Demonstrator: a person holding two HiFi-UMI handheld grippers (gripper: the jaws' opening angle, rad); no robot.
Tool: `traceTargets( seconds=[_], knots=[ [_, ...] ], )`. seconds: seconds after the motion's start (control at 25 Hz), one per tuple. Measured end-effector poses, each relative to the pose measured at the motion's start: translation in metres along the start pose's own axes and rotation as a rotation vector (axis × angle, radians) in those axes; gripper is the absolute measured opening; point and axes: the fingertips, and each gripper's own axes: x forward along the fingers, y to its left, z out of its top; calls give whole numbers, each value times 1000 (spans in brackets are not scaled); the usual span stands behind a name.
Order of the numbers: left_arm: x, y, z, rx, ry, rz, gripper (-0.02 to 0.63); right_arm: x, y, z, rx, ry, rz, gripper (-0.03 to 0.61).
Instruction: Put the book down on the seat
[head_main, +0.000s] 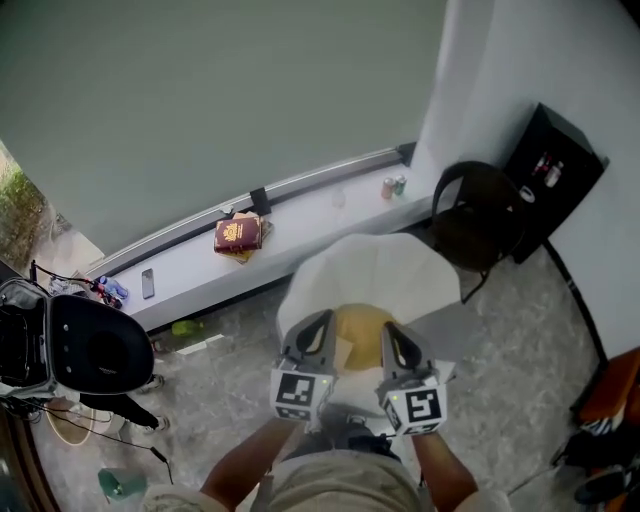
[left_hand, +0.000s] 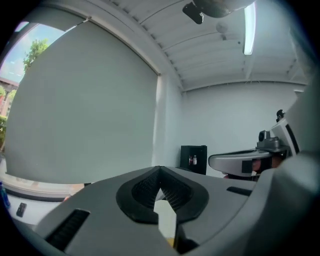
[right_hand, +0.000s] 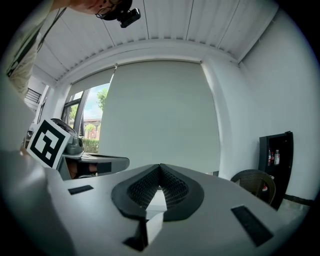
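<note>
Book (head_main: 238, 235) on window ledge (head_main: 320, 205), upper centre, not on white chair (head_main: 400, 265); left hand-held gripper (head_main: 316, 335), right hand-held gripper (head_main: 393, 345) pressed together, empty; placement seemingly pending.

A maroon book (head_main: 238, 234) with a gold emblem is laid flat on the grey window ledge (head_main: 320, 205). The white, shell-shaped seat (head_main: 400, 270) is set on the floor below, apart from it.

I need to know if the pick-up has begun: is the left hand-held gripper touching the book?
Apart. The head view shows the book lying on the ledge, with a wide gap between it and the left hand-held gripper.
</note>
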Motion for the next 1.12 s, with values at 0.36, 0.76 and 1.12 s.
traceTargets(
  seconds=[0.36, 0.76, 1.12],
  knots=[
    [0, -16, 17, 101, -23, 2, 8, -18, -22, 14, -1, -5, -85, 3],
    [-1, -12, 34, 99, -41, 7, 8, -15, -32, 36, -32, -80, -97, 3],
    [6, -29, 31, 118, -52, -20, 8, -22, -43, 31, -35, -73, -101, 3]
  ],
)
